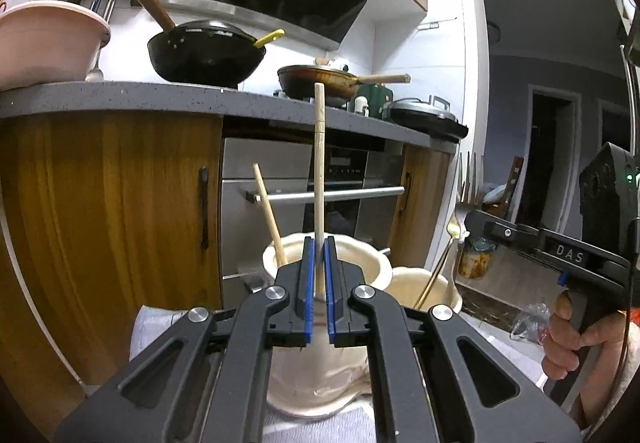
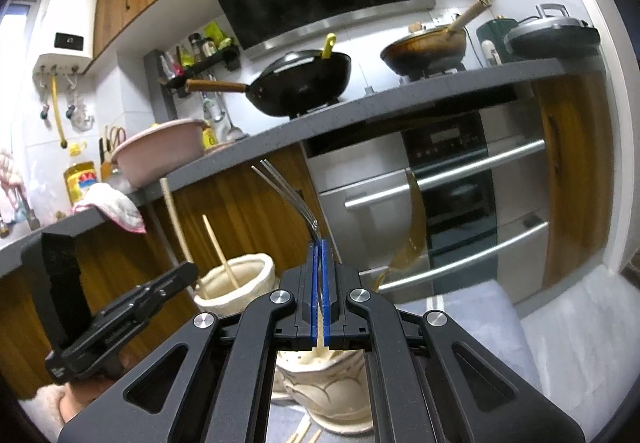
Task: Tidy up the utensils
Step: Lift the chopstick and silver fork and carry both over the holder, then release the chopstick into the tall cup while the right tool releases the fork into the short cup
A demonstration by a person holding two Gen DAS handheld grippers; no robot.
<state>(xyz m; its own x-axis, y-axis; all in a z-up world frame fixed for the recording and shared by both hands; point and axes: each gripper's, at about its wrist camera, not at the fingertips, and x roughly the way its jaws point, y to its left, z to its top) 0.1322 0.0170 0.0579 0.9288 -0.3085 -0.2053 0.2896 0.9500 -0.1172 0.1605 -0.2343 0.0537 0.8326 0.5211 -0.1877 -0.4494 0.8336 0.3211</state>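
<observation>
My left gripper (image 1: 319, 243) is shut on a wooden chopstick (image 1: 319, 147), held upright above a cream ceramic holder (image 1: 372, 267). A second chopstick (image 1: 267, 211) leans inside that holder. A second cream holder (image 1: 436, 289) to its right holds a gold spoon (image 1: 442, 263). My right gripper (image 2: 319, 247) is shut on a silver fork (image 2: 286, 191), tines up, above a cream holder (image 2: 320, 363). The other holder (image 2: 240, 283) with chopsticks (image 2: 218, 255) is at its left. The gold spoon (image 2: 414, 227) shows on the right.
Both holders stand on a grey towel (image 2: 480, 327) on a low surface. Behind are wooden cabinets (image 1: 100, 195), an oven (image 2: 452, 203) and a grey counter (image 1: 120, 95) with woks. Loose chopsticks (image 2: 304, 435) lie on the towel.
</observation>
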